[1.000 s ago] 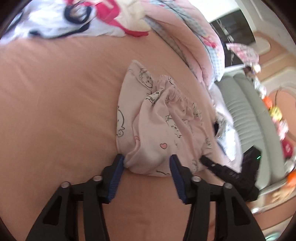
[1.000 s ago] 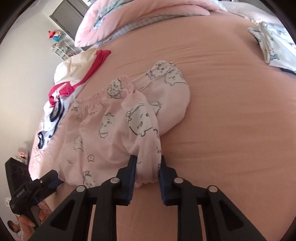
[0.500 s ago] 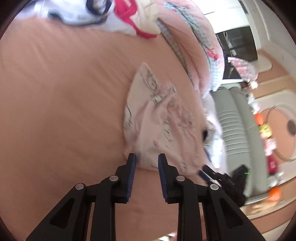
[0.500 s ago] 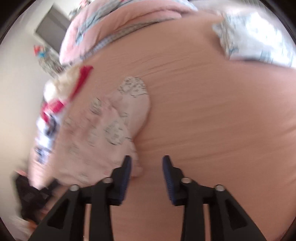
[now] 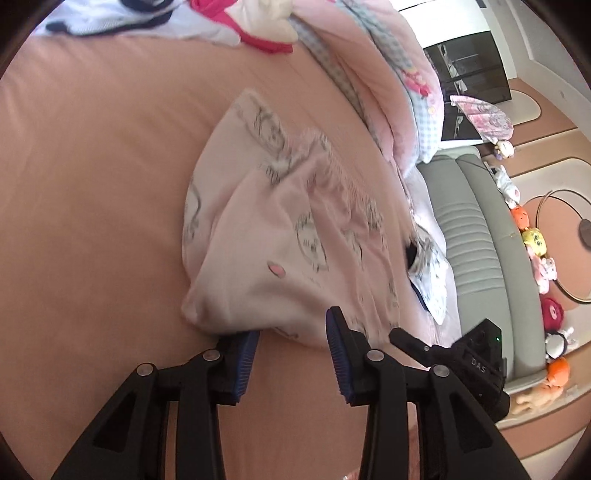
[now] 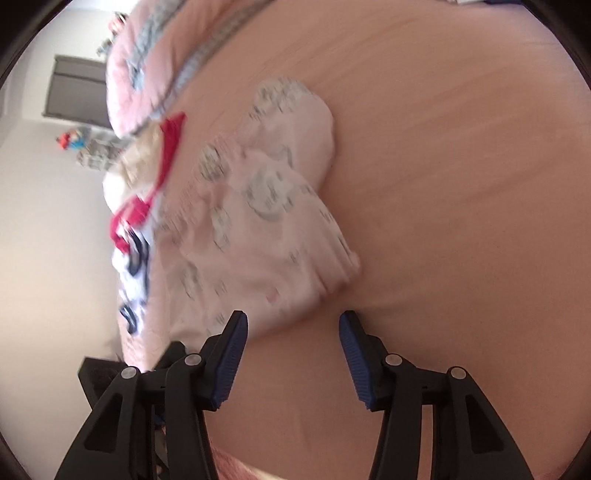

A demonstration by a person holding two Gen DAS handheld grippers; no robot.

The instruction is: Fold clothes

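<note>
A pale pink child's garment (image 5: pixel 280 229) with a cartoon print lies bunched and folded over on the peach bedsheet (image 5: pixel 92 184). My left gripper (image 5: pixel 291 325) is at its near hem. The jaws are opening, with the hem lying loosely between them and over the left fingertip. In the blurred right wrist view the same garment (image 6: pixel 266 221) lies just beyond my right gripper (image 6: pixel 292 315). Those jaws stand apart and are closing a little. Only bare sheet (image 6: pixel 461 166) is between them, and the cloth edge is close to the left finger (image 6: pixel 232 343).
A heap of white, red and navy clothes (image 5: pixel 221 14) lies at the far side of the bed, beside a rolled pink quilt (image 5: pixel 388 92). Another white printed garment (image 5: pixel 432 273) hangs at the bed's right edge. Beyond it are a grey padded bench (image 5: pixel 476 240) and soft toys (image 5: pixel 535 240).
The right gripper, shut on the folded hem a second ago, has let it go and opened. The left jaws narrowed at the hem, then widened again. Both views have rolled.
</note>
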